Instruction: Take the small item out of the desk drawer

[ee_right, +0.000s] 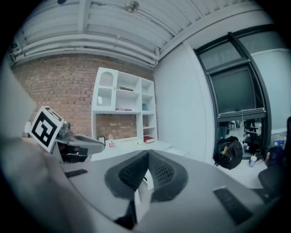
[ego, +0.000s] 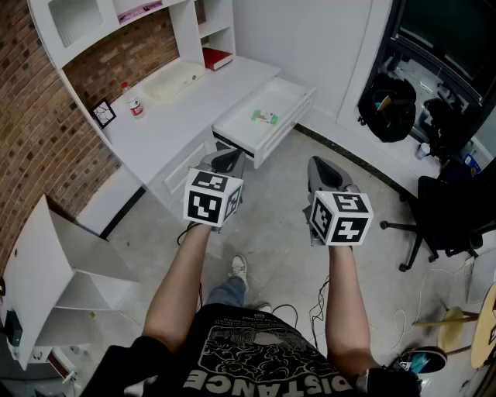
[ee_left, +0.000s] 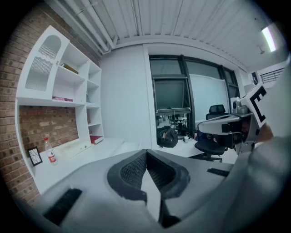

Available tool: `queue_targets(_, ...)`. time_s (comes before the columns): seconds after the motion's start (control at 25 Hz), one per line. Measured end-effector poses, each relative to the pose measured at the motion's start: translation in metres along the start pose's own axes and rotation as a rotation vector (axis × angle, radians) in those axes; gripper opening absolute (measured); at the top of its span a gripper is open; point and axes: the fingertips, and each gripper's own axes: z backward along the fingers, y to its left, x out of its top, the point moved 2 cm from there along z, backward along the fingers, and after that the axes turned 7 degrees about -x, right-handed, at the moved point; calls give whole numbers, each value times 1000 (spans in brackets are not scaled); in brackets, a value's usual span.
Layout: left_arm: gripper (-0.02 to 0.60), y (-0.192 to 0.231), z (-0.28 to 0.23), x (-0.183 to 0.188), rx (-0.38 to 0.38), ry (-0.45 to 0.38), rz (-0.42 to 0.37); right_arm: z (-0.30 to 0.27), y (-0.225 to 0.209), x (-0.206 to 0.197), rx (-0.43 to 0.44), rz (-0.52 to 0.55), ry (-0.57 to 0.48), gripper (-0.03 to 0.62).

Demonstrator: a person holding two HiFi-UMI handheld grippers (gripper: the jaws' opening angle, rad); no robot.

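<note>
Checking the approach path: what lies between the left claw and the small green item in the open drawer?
Head view: only the white drawer's rim and bare drawer floor separate the left claw from the small green item.

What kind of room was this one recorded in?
Probably an office or study: a white desk with a shelf unit against a brick wall, plus a black office chair.

Drawer (ego: 283, 99) stood pulled out, top clear, only the small item (ego: 264, 117) inside. Floor (ego: 271, 213) in front of it was free. Office chair (ego: 446, 213) and black bag (ego: 387, 105) sat well right, off that path.
</note>
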Motion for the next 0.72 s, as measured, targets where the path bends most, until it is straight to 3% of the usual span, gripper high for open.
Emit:
queue_targets(0.52,9,30,-34,1,-1,5,7,-43,-6,-2,0,24,9,5)
queue_targets(0.72,9,48,-54,2,-5,7,15,-69,-7,-3,5,33,23,34)
